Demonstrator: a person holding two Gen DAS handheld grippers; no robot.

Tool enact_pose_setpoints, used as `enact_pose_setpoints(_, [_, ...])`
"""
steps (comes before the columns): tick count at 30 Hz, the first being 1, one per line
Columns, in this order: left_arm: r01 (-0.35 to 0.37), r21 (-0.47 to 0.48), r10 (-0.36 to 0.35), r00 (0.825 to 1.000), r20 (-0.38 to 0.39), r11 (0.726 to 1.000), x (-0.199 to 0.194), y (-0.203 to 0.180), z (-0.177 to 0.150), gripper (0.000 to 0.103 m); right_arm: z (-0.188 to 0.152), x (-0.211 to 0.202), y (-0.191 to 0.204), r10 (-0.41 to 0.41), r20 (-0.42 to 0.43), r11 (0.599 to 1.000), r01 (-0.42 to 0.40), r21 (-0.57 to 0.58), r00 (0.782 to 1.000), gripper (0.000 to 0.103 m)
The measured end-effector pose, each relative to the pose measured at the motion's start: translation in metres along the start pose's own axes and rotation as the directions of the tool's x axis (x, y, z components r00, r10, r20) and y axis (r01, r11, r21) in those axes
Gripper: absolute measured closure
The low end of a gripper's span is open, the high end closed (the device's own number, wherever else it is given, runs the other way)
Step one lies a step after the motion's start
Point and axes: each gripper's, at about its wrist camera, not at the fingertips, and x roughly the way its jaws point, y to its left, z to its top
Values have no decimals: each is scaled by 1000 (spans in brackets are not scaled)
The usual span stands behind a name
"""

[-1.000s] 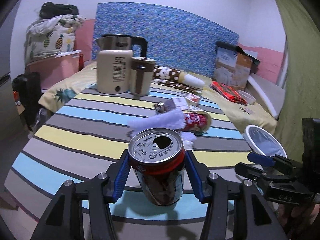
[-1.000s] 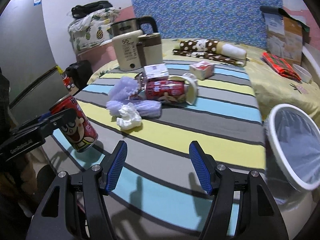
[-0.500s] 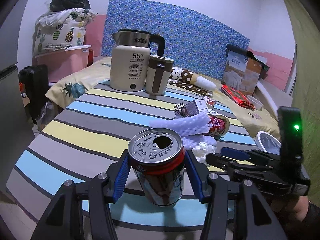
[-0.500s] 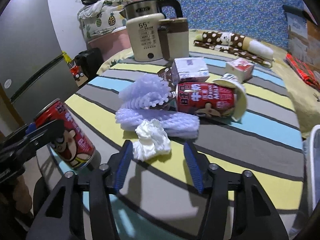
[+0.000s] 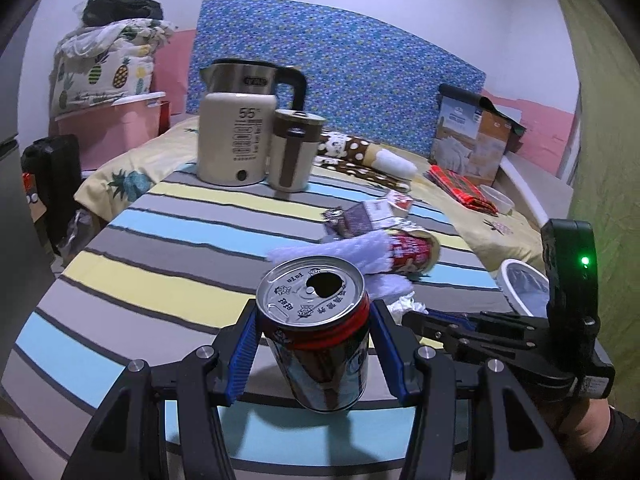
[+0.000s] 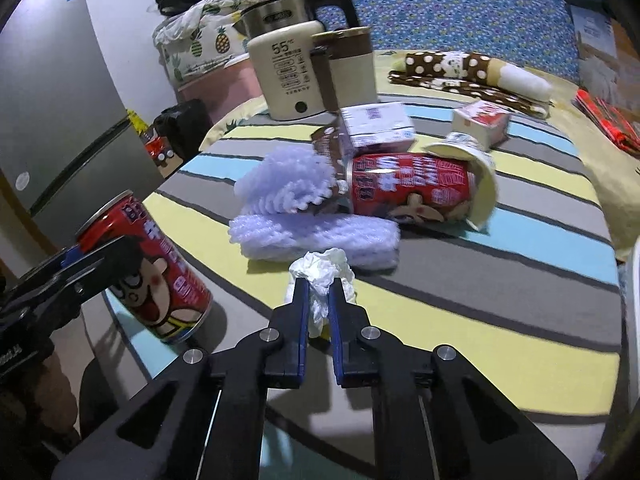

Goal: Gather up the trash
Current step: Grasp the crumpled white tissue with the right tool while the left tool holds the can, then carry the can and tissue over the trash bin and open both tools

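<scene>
A crumpled white tissue (image 6: 324,266) lies on the striped tablecloth, and my right gripper (image 6: 318,292) is closing tight on it, pads pressing both sides. My left gripper (image 5: 314,344) is shut on an opened red drink can (image 5: 312,300), held tilted at the table's near edge; the right wrist view shows this can (image 6: 156,280) at the left. Beyond the tissue lie purple foam nets (image 6: 312,236), a second red can (image 6: 408,188) on its side, a tipped paper cup (image 6: 480,176) and two small cartons (image 6: 376,126).
A cream kettle (image 5: 236,148) and a brown-and-cream mug (image 5: 292,152) stand at the table's far side. A white lined bin (image 5: 520,284) sits off the table's right edge. A grey fridge (image 6: 48,120) stands to the left, a bed behind.
My right gripper moved forward over the table to the white tissue and shut on it. The left gripper kept its hold on the can, nearly still.
</scene>
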Motion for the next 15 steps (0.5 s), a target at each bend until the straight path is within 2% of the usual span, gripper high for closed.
enact_pose_setpoints(8, [81, 60, -79, 996, -29, 995, 12, -44, 3, 49, -18, -46, -36, -54, 53, 994, 48, 98, 997, 91])
enact_pose_setpoints(15, [180, 132, -171, 983, -71, 975, 29, -100, 5, 49, -31, -89, -75, -141, 107, 975, 120, 189, 984, 91])
